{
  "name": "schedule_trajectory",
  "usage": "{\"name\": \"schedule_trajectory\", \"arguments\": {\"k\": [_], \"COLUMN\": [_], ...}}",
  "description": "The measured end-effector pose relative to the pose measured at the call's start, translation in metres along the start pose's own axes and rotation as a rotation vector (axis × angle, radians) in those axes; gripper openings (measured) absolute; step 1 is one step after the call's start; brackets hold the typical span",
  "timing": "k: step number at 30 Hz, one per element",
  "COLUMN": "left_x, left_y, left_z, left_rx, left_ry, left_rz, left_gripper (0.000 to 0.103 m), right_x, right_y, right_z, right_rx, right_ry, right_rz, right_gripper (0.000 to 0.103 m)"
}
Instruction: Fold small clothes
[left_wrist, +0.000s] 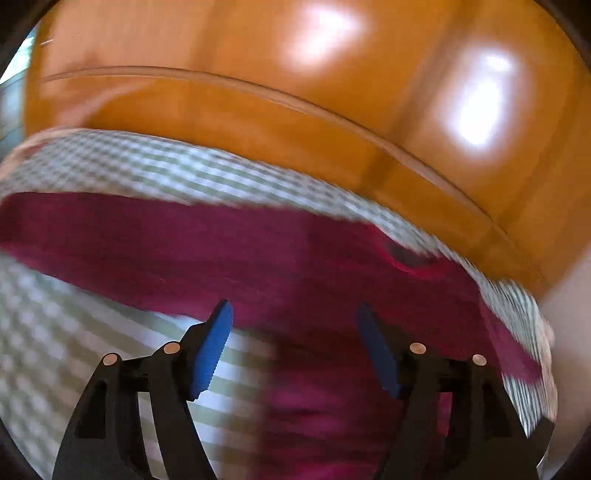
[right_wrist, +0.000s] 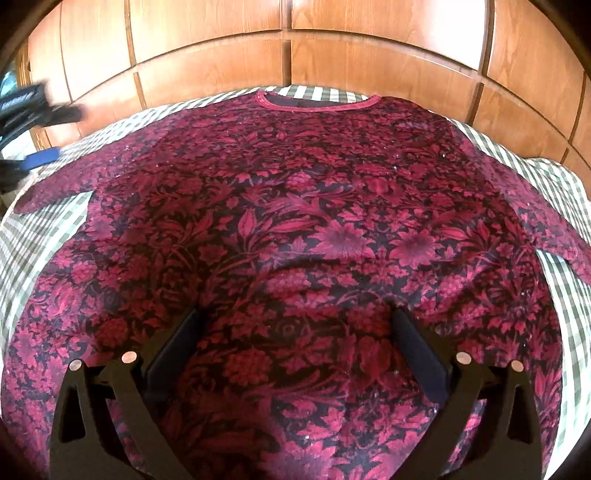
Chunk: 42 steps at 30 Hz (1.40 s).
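A bed covered by a green-and-white checked sheet carried the clothing. Directly on the sheet lay a dark red floral-print top, spread flat with its neckline at the far edge of the bed and one sleeve reaching out to each side. The checked sheet showed along both sides of the top and in a narrow strip beyond the neckline. In the blurred left wrist view, the same sheet appeared with the red top lying across it
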<state>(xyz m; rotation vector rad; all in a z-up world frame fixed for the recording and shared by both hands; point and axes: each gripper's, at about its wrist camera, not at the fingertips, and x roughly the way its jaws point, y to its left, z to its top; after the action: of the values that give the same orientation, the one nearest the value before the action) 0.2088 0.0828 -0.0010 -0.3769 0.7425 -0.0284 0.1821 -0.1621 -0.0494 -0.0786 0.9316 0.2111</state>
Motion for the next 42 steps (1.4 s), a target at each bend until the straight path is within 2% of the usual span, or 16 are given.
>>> {"name": "schedule_trajectory", "arguments": {"k": [4,7,9,13,14,17,20,23,30,31,33,34,36,38,40,42], "left_x": [0.03,0.046,0.046,0.048,0.048,0.05,0.052,0.055,0.058,0.059,0.059,0.059,0.059,0.059,0.06,0.061], "left_y": [-0.058,-0.064,-0.056,-0.054,-0.057,-0.062,-0.059,-0.061,-0.067,-0.067,-0.067,-0.067,-0.067,-0.067,-0.067,-0.067], "left_z": [-0.046,-0.074,-0.076,-0.078,-0.078,-0.08,-0.077,-0.078,-0.081,-0.081,-0.081,-0.081,-0.081,-0.081,-0.081,-0.081], "left_rx": [0.188,0.255,0.235,0.23,0.243,0.259,0.247,0.256,0.284,0.287,0.289,0.289,0.289,0.289,0.29,0.295], "left_ry": [0.108,0.187,0.177,0.184,0.184,0.183,0.186,0.188,0.191,0.191,0.191,0.191,0.192,0.193,0.201,0.203], "left_rz": [-0.051,-0.049,-0.086,-0.107,-0.099,-0.089,-0.104,-0.111,-0.096,-0.093,-0.091,-0.091,-0.091,-0.091,-0.101,-0.099], "left_gripper": [0.069,0.069,0.07,0.076,0.078,0.079,0.081,0.086,0.091,0.091,0.091,0.091,0.091,0.091,0.092,0.092], "right_x": [-0.016,-0.033,-0.049,-0.07,-0.072,-0.067,-0.056,-0.045,-0.022,-0.02,-0.019,-0.022,-0.034,-0.044,-0.045,-0.045], "right_y": [-0.011,-0.03,-0.059,-0.159,-0.195,-0.275,-0.348,-0.397,-0.447,-0.448,-0.453,-0.452,-0.446,-0.454,-0.463,-0.461], "right_z": [-0.011,-0.018,-0.02,-0.025,-0.028,-0.033,-0.039,-0.034,-0.007,-0.001,0.011,0.008,0.007,-0.016,-0.034,-0.034], "right_rx": [0.022,0.054,0.127,0.476,0.585,0.79,1.002,1.109,1.166,1.142,1.042,1.015,0.909,0.909,0.949,0.927], "right_ry": [-0.004,0.005,-0.007,-0.07,-0.096,-0.124,-0.146,-0.19,-0.21,-0.191,-0.113,-0.106,-0.096,-0.079,-0.084,-0.083], "right_rz": [0.085,0.153,0.177,0.192,0.18,0.048,0.0,-0.016,-0.108,-0.135,-0.237,-0.249,-0.351,-0.417,-0.423,-0.433], "right_gripper": [0.101,0.1,0.083,0.066,0.058,0.058,0.056,0.052,0.054,0.051,0.015,0.014,0.009,0.009,0.009,0.009]}}
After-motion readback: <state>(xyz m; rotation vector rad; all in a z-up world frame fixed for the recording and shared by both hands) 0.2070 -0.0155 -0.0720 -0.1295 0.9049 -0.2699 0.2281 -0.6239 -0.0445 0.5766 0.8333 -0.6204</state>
